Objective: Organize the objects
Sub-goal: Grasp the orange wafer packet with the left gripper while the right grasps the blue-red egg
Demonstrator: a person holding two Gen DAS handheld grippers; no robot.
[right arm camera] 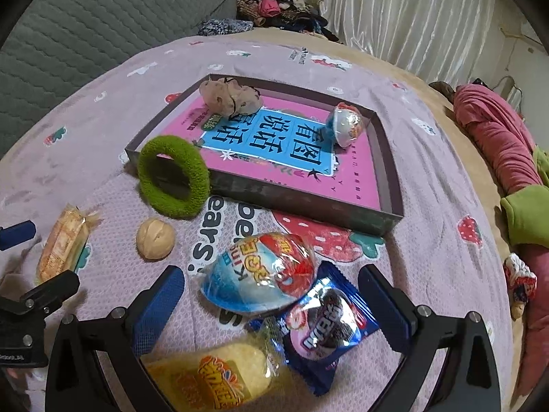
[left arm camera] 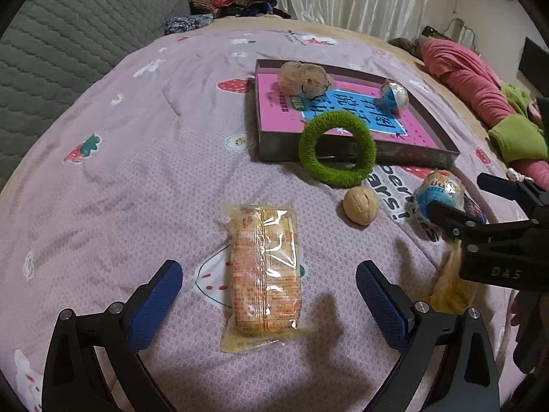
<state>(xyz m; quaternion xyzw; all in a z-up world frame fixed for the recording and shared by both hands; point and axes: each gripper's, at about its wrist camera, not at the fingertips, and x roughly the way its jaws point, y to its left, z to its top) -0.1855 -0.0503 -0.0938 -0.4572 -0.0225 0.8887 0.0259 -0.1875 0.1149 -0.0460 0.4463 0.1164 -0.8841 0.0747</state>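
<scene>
My left gripper (left arm camera: 269, 285) is open, its blue pads either side of an orange wrapped biscuit pack (left arm camera: 264, 274) lying on the bedspread. My right gripper (right arm camera: 271, 290) is open around a blue-and-red wrapped egg toy (right arm camera: 260, 273), with a blue cookie packet (right arm camera: 322, 329) and a yellow snack packet (right arm camera: 219, 374) just below it. A walnut (left arm camera: 361, 205) and a green fuzzy ring (left arm camera: 338, 147) lie in front of a shallow box (left arm camera: 274, 144). The box (right arm camera: 308, 202) holds a pink book (right arm camera: 350, 178), a beige scrunchie (right arm camera: 230, 96) and a small wrapped egg toy (right arm camera: 346, 125).
A pink strawberry-print bedspread (left arm camera: 137, 158) covers the bed. A grey quilted headboard (left arm camera: 68, 34) stands at the left. Pink and green clothes (right arm camera: 497, 144) lie at the right edge, a clothes pile (right arm camera: 274, 3) at the back, and white curtains (right arm camera: 411, 10) behind.
</scene>
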